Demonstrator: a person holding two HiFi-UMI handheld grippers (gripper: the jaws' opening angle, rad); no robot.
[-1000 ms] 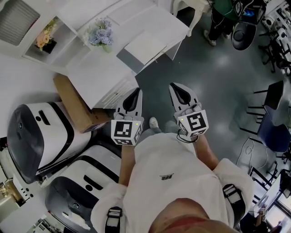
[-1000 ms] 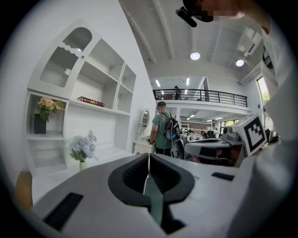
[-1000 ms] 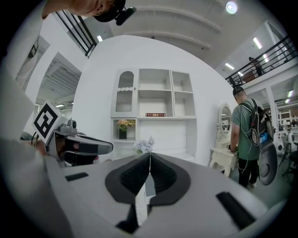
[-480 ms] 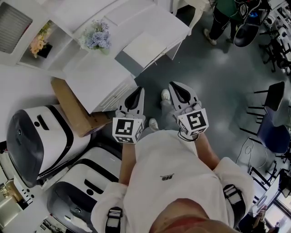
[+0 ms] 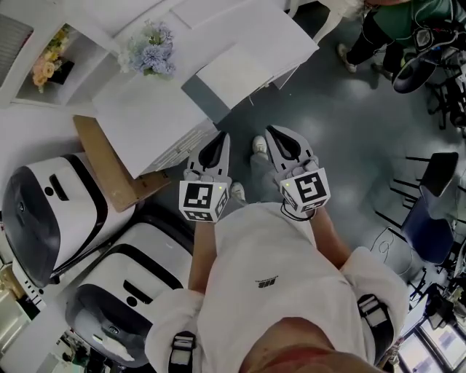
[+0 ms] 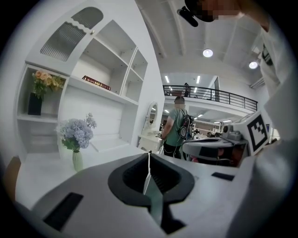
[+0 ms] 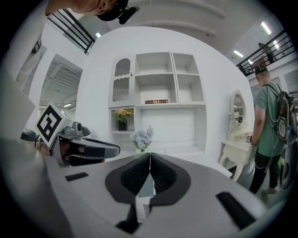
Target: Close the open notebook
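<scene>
- Notebook (image 5: 234, 74), a flat white-paged rectangle with a grey strip along its near-left side, lies open on the white surface (image 5: 145, 116), close to the edge nearest the person. Only the head view shows it.
- Left gripper (image 5: 220, 136), grey with a marker cube, is held out in front of the person's chest, its tip by the surface's near edge and short of the notebook. Its own view shows the jaws of the left gripper (image 6: 149, 154) pressed together with nothing between them.
- Right gripper (image 5: 272, 131) sits just beside it over the dark floor. Its own view shows the right gripper (image 7: 150, 154) pressed together too, and empty.
- A white vase of pale blue flowers (image 5: 149, 51) stands on the surface to the left of the notebook. Both gripper views catch it upright beyond the jaws (image 6: 74, 135) (image 7: 142, 137).
- A dark pot of orange and pink flowers (image 5: 47, 65) sits in a white shelf unit. Seen from the gripper views (image 6: 39, 83) (image 7: 122, 114), that unit rises behind the surface and carries a red-brown book (image 6: 96, 82) (image 7: 156, 101) lying flat one shelf higher, which the head view does not show.
- A person in a green shirt (image 5: 400, 18) stands well apart on the floor. The gripper views show this person with a backpack (image 6: 176, 125) (image 7: 267, 130), by a white dressing table with an oval mirror (image 7: 236, 109).
- Only the head view shows the brown cardboard sheet (image 5: 102, 160) leaning by the surface, and the white-and-black machines (image 5: 44, 218) beside it.
</scene>
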